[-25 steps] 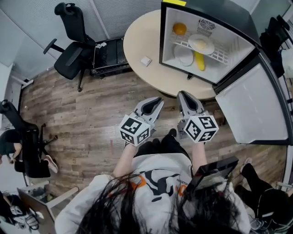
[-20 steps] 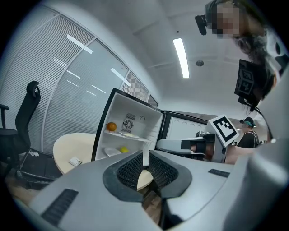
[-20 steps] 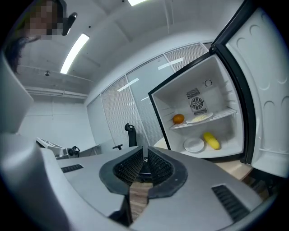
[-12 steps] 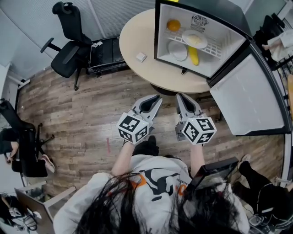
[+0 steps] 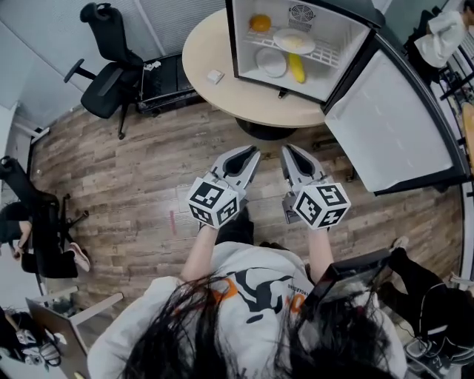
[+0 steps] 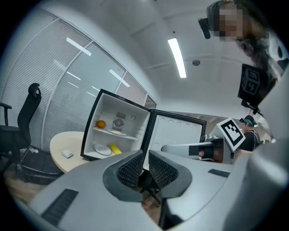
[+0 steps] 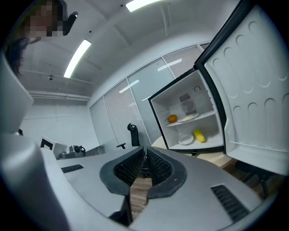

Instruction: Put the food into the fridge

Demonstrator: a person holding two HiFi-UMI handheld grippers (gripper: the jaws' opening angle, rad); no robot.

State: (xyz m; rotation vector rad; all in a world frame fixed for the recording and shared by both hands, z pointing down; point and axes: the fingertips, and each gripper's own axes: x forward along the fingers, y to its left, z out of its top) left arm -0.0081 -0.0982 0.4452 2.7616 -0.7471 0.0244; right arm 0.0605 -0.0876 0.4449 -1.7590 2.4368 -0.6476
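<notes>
- Pointing forward side by side, the left gripper [image 5: 252,150] and right gripper [image 5: 287,148] are hovering roughly level, both jaws clenched on nothing.
- An orange [image 5: 260,23] and a banana [image 5: 296,68] are sitting inside the open fridge [image 5: 231,37], well ahead.

We hold the left gripper [image 5: 252,152] and right gripper [image 5: 288,149] out in front, side by side and slightly apart, both pointing forward and roughly level. Each has its jaws pressed together with nothing between them. Our bare forearms [image 5: 197,257] reach straight forward behind them
</notes>
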